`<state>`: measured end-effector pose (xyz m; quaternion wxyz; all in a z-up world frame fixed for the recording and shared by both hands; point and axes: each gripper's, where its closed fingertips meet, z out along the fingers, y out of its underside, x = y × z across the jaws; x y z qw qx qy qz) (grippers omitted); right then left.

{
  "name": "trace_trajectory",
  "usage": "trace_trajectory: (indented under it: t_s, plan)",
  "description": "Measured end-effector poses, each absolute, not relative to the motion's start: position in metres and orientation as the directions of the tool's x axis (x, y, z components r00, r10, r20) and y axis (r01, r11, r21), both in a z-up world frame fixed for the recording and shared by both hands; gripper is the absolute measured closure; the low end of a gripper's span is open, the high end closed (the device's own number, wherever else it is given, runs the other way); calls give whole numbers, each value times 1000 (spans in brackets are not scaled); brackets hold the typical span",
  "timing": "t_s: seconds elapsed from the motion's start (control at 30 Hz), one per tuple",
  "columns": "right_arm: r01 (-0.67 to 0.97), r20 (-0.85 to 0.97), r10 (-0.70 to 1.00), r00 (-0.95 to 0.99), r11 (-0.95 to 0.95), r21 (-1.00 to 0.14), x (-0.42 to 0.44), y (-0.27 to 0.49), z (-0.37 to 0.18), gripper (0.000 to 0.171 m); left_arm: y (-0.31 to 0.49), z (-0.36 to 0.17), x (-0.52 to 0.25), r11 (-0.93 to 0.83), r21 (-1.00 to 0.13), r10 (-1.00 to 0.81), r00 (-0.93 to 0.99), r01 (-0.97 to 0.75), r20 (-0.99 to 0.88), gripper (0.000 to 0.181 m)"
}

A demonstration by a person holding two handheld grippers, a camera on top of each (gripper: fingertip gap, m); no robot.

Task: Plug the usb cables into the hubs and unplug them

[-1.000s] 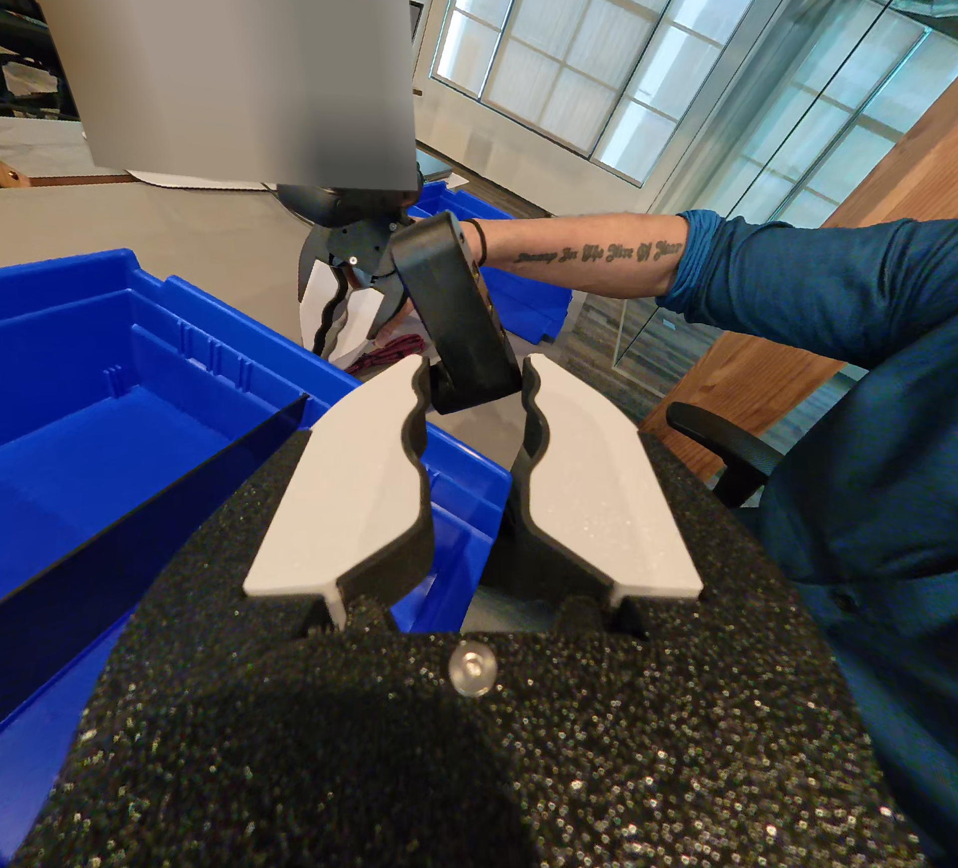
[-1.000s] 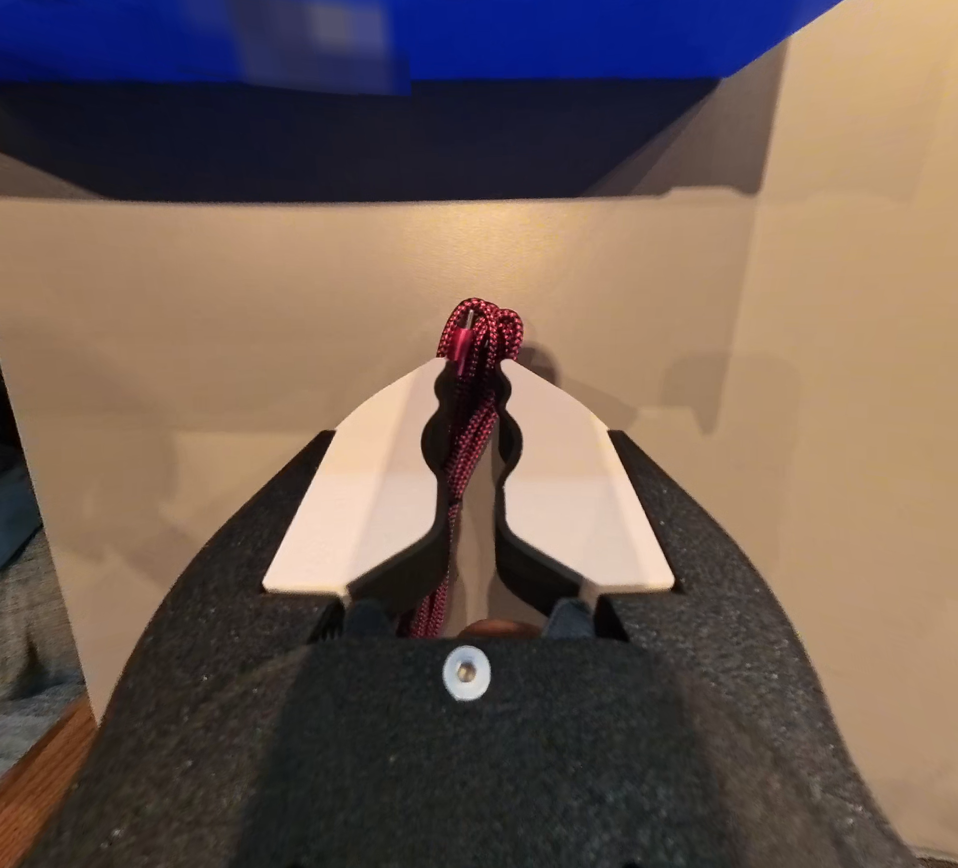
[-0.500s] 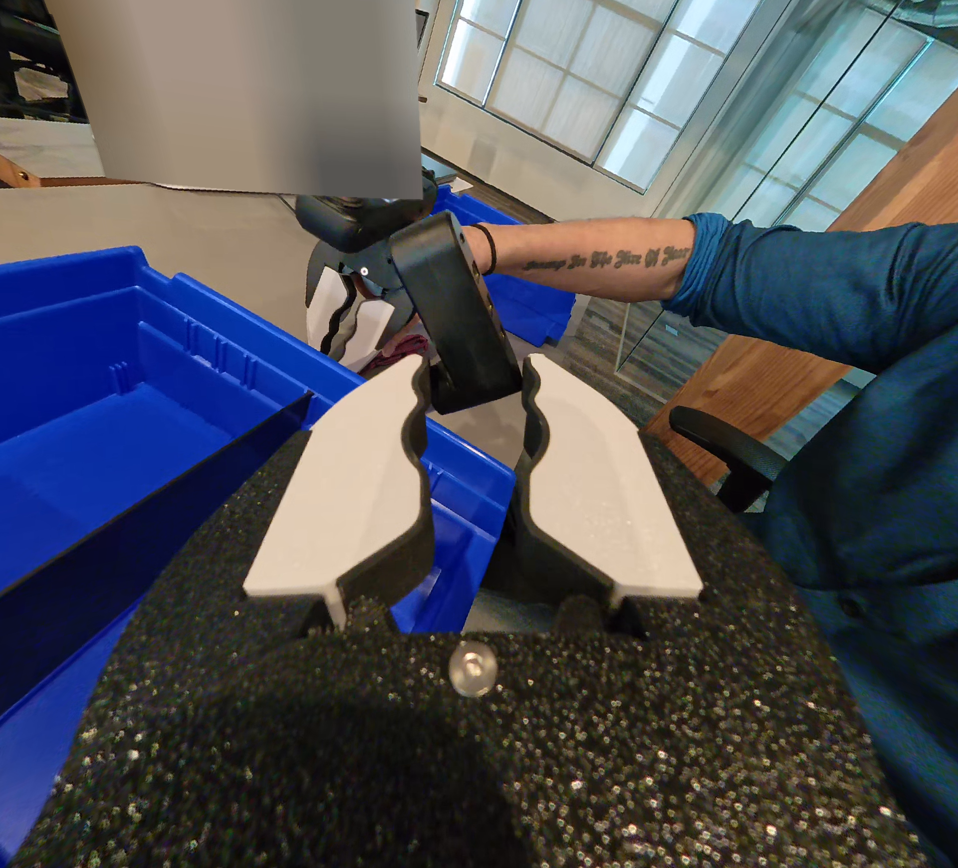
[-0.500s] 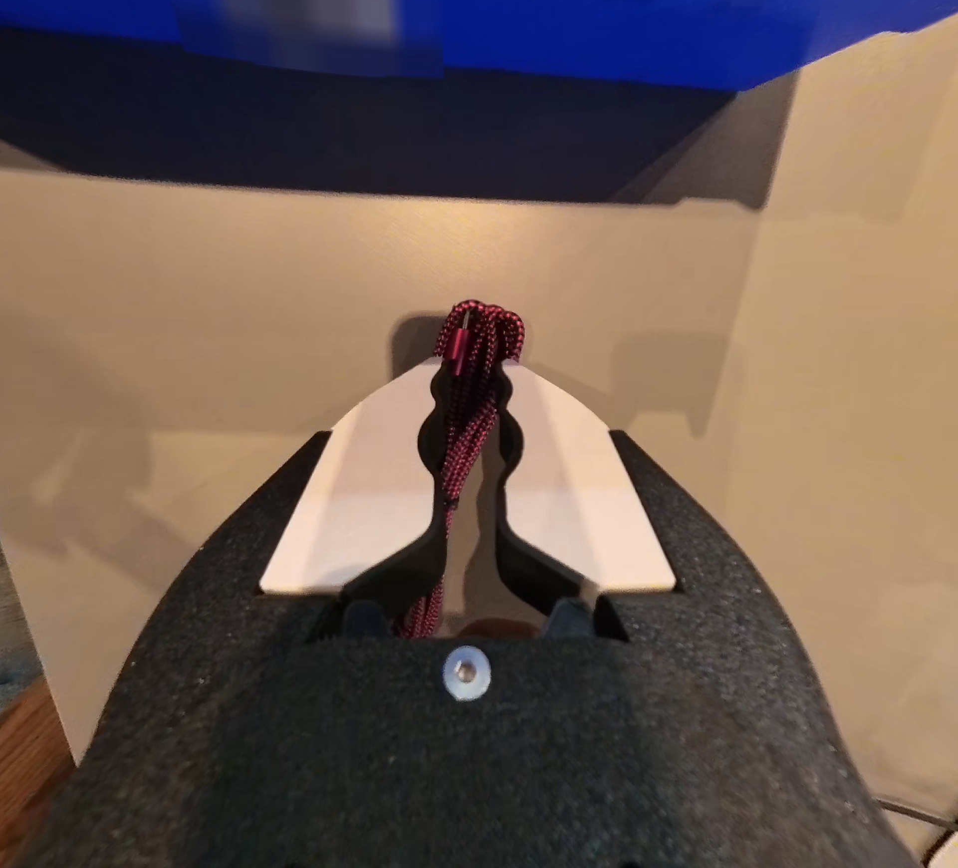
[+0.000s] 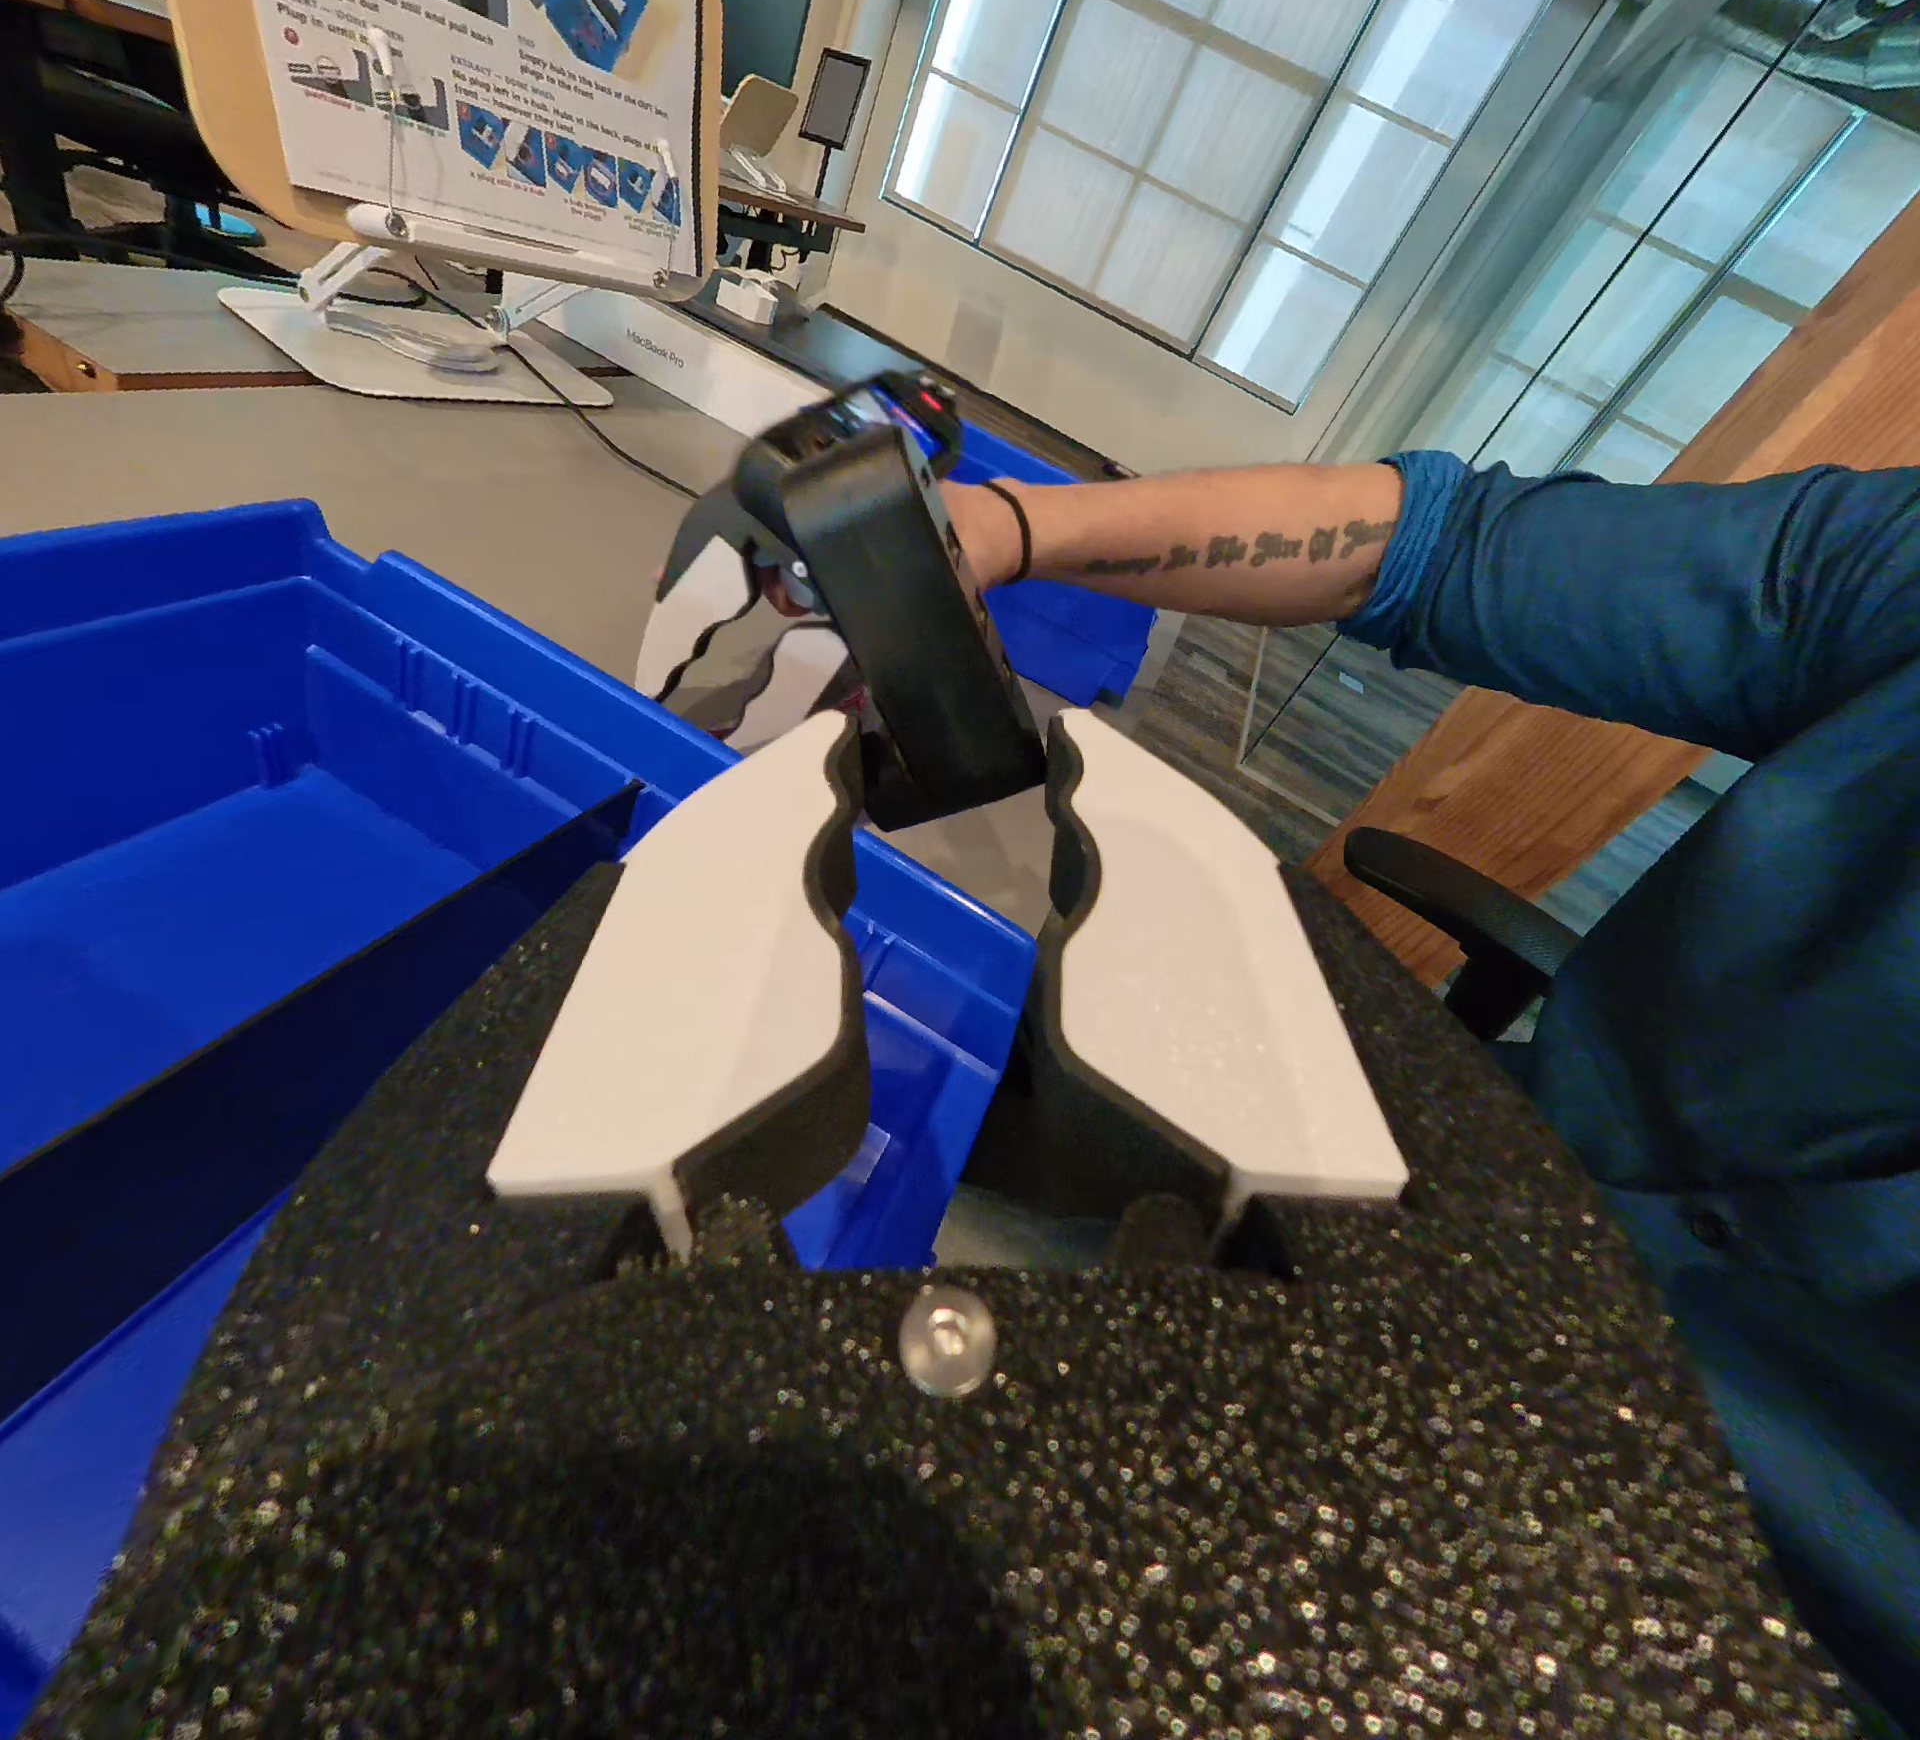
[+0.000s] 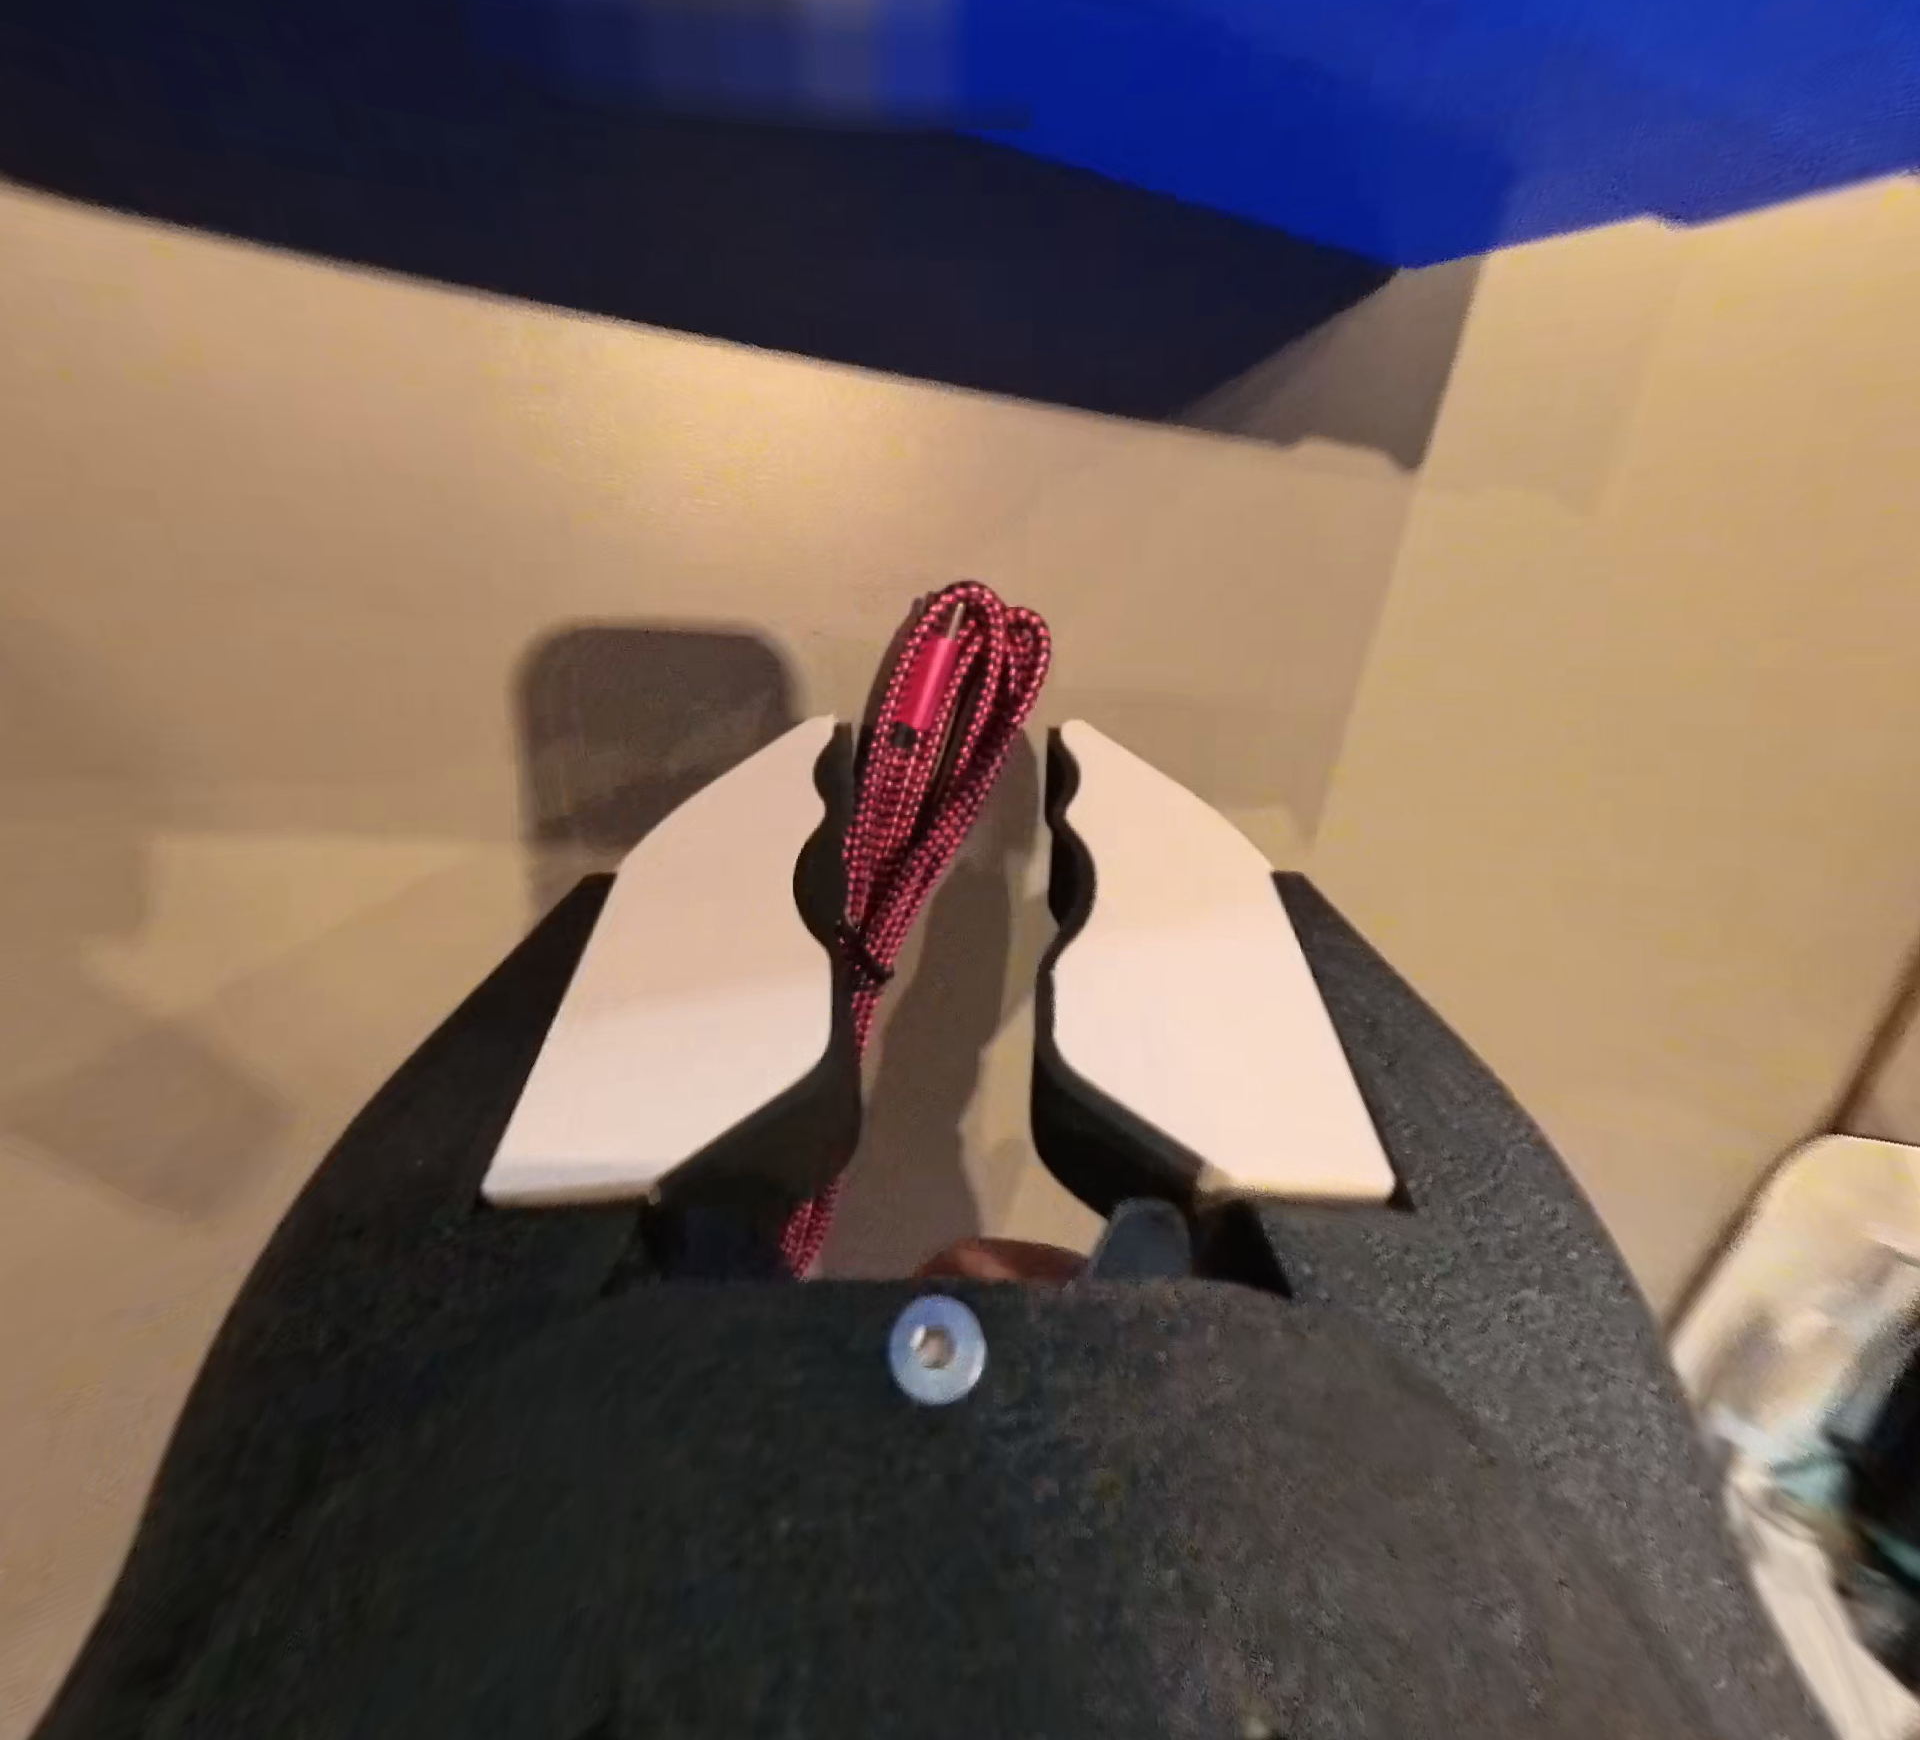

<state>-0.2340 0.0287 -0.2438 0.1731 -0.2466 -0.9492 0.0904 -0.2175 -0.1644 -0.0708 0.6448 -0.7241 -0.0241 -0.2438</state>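
My right gripper point(image 6: 945, 729) is open, close above a tan surface. A bundled red braided USB cable point(image 6: 904, 817) lies between its fingers and leans on the left finger point(image 6: 707, 942); its red metal plug point(image 6: 930, 672) points forward past the tips. My left gripper point(image 5: 945, 745) is open and empty, over the near corner of a blue bin point(image 5: 208, 755). The right gripper point(image 5: 748, 651) also shows in the left wrist view, just beyond my left fingertips, held by a person's hand. No hub is in view.
The blue bin has a black divider point(image 5: 312, 963). A second blue bin point(image 5: 1070, 630) stands behind the right gripper. A sheet on a stand point(image 5: 468, 28) is at the table's back. A chair arm point(image 5: 1455, 911) is at the right. A blue bin wall point(image 6: 1039, 80) fills the right view's top.
My right gripper's jaws have opened around the red cable, which was pinched between them before. That gripper has shifted a little in the left wrist view. My left gripper has not moved.
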Motion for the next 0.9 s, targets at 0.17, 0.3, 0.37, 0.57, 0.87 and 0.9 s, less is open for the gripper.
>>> trace_trajectory:
  t_s: [0.17, 0.3, 0.37, 0.57, 0.87, 0.9]
  plan:
    - [324, 450, 391, -803, 920, -222, -228, 15, -241, 143, -163, -72, -217, -161, -921, -284, 877, 356, 388, 148]
    - [370, 440, 421, -793, 907, -201, -223, 15, -252, 144, -161, -72, -216, -157, -920, -291, 874, 358, 390, 148]
    - [400, 459, 449, -766, 893, -206, -227, 21, -252, 143, -161, -71, -214, -156, -921, -295, 873, 357, 388, 148]
    - [490, 429, 521, -738, 851, -190, -221, 40, -254, 141, -165, -71, -212, -154, -922, -300, 872, 355, 387, 148]
    - [709, -58, 740, -670, 614, -346, -204, 34, -250, 158, -163, -70, -213, -141, -920, -307, 868, 365, 391, 148]
    - [756, -199, 749, -632, 540, -370, -203, 28, -245, 162, -163, -70, -211, -142, -921, -309, 868, 363, 389, 148]
